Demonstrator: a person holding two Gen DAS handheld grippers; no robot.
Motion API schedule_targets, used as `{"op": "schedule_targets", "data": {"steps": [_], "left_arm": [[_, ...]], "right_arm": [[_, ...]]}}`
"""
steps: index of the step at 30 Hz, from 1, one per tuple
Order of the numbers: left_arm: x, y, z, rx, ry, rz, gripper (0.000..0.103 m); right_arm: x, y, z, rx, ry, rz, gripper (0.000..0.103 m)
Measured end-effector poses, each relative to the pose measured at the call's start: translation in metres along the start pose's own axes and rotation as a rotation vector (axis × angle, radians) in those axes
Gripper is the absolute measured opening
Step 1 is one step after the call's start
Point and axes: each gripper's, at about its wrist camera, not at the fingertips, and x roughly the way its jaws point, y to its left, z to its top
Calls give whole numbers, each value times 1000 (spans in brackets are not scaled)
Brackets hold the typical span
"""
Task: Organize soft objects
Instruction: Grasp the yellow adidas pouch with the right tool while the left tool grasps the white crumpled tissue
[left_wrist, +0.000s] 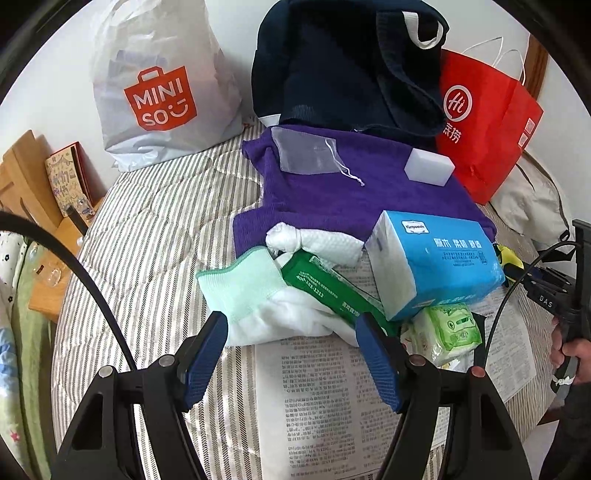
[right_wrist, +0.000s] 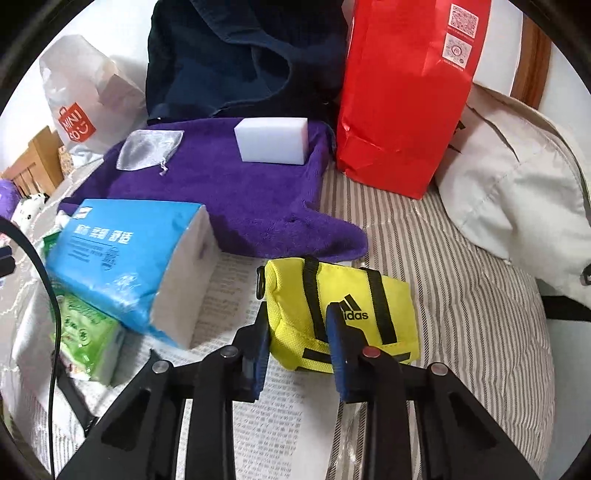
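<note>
A purple towel (left_wrist: 325, 192) lies on the striped bed with a white sponge block (left_wrist: 428, 166) and a sheer pouch (left_wrist: 306, 151) on it. In front lie a blue tissue pack (left_wrist: 436, 258), a green pack (left_wrist: 325, 291), a white-and-mint cloth (left_wrist: 258, 302) and a rolled white cloth (left_wrist: 314, 243). My left gripper (left_wrist: 291, 332) is open, its fingers just before the cloth. My right gripper (right_wrist: 297, 328) is closed around the near left end of a small yellow Adidas bag (right_wrist: 343, 310). The towel (right_wrist: 236, 192), sponge (right_wrist: 271, 144) and tissue pack (right_wrist: 129, 262) also show in the right wrist view.
A white Miniso bag (left_wrist: 159, 85), a dark navy bag (left_wrist: 343, 62) and a red paper bag (left_wrist: 484, 122) stand at the back by the wall. A beige bag (right_wrist: 517, 177) lies at right. Newspaper (left_wrist: 325, 398) covers the bed's front. A wooden shelf (left_wrist: 33, 206) is left.
</note>
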Motion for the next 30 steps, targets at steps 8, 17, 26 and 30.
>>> {"op": "schedule_targets", "data": {"steps": [8, 17, 26, 30], "left_arm": [[6, 3, -4, -11, -16, -27, 70], [29, -4, 15, 22, -20, -56, 70], [80, -19, 40, 110, 4, -6, 70], [93, -27, 44, 133, 4, 41, 69]], "right_arm": [[-16, 1, -3, -7, -13, -5, 21], [-33, 2, -1, -17, -36, -8, 17], [-46, -5, 4, -12, -56, -6, 16], [-44, -5, 4, -12, -46, 0, 16]]}}
